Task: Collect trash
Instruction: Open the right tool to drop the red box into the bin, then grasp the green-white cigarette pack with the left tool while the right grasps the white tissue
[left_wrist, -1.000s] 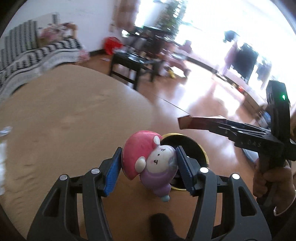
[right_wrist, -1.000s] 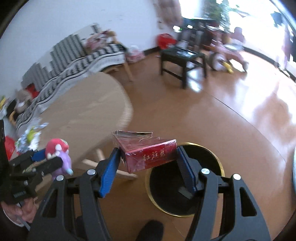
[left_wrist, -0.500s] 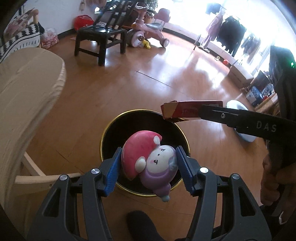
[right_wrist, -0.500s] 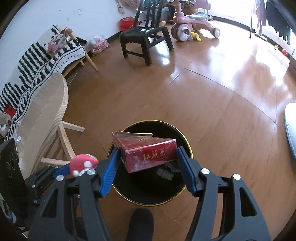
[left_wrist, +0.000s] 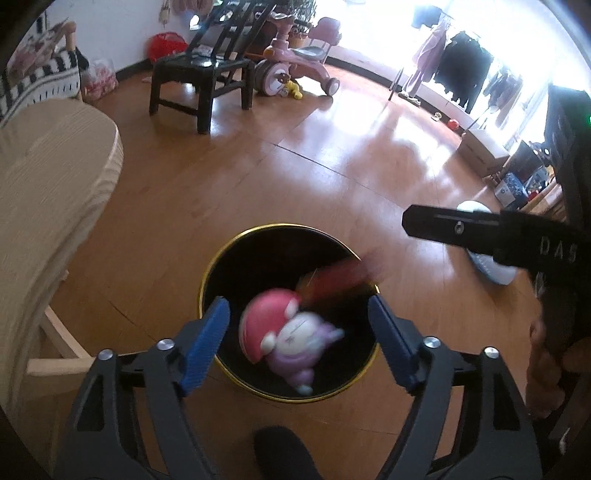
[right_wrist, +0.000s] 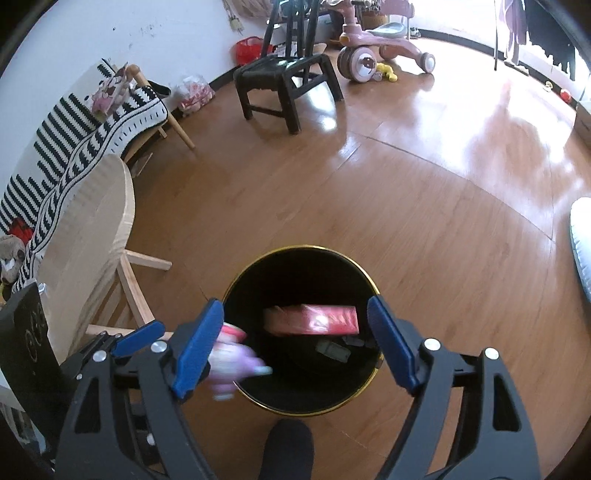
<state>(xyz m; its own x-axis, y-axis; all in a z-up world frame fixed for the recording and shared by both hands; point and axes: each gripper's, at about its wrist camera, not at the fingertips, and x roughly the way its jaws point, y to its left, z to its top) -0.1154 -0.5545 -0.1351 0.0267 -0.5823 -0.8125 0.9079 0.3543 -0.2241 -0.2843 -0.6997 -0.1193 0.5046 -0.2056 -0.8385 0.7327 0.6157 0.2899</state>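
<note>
A black trash bin with a gold rim (left_wrist: 221, 258) (right_wrist: 236, 284) stands on the wood floor below both grippers. My left gripper (left_wrist: 297, 338) is open; a pink-capped mushroom toy (left_wrist: 284, 338) falls blurred between its fingers into the bin, and shows at the bin's left rim in the right wrist view (right_wrist: 232, 363). My right gripper (right_wrist: 295, 339) is open; a red carton (right_wrist: 314, 319) drops inside the bin, seen as a red blur in the left wrist view (left_wrist: 340, 280). The right gripper's finger (left_wrist: 454, 230) shows at the right of the left wrist view.
A round light-wood table (left_wrist: 40, 192) (right_wrist: 85, 229) with wooden legs stands left of the bin. A black chair (left_wrist: 203, 77) (right_wrist: 288, 81), a pink ride-on toy (left_wrist: 291, 70) and a striped sofa (right_wrist: 74, 118) lie farther back. A pale object (left_wrist: 491, 266) lies on the floor to the right.
Both grippers have opened over the bin. The mushroom toy has left the left gripper and the red carton has left the right gripper; both are falling in.
</note>
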